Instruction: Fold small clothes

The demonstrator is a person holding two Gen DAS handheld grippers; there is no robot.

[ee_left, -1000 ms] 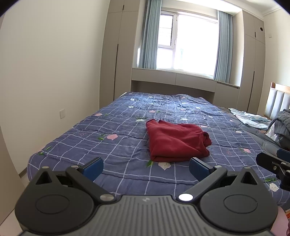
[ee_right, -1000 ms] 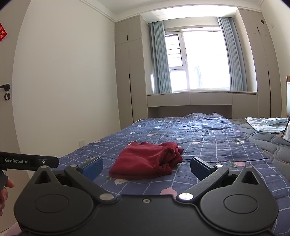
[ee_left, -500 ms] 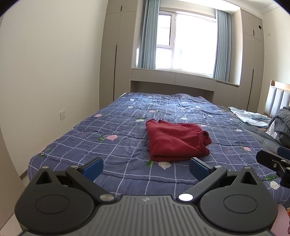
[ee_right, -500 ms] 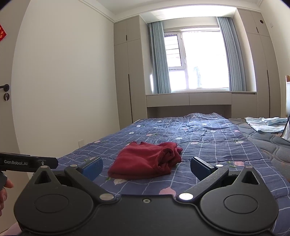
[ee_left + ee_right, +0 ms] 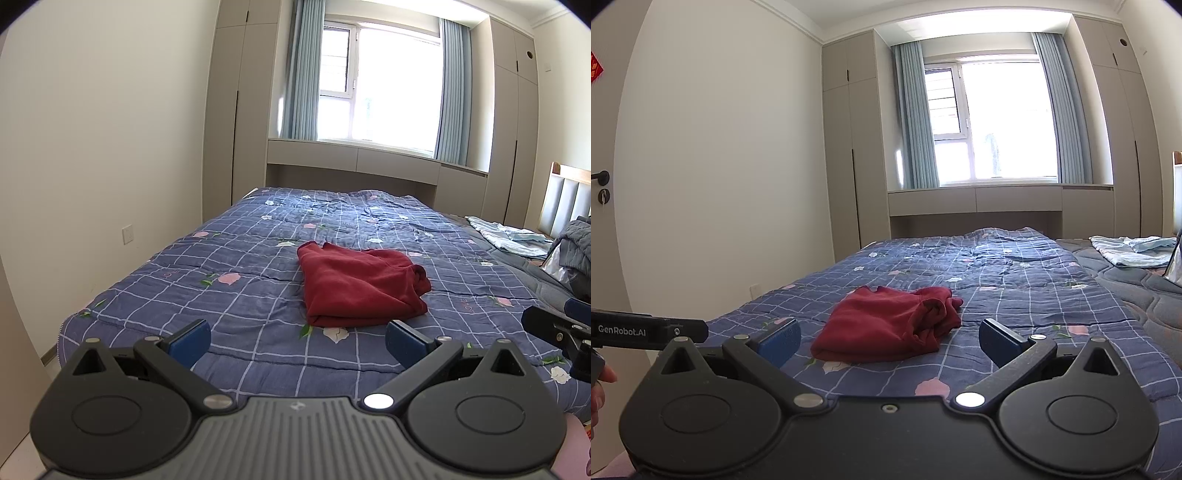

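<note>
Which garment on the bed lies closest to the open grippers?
The dark red garment on the blue checked quilt, just ahead of both grippers. The light blue clothes lie far off near the headboard.

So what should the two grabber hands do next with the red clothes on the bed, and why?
Probably move both forward and down to the dark red garment lying loosely bunched on the blue checked quilt. The left gripper and right gripper are open, empty and short of it.
</note>
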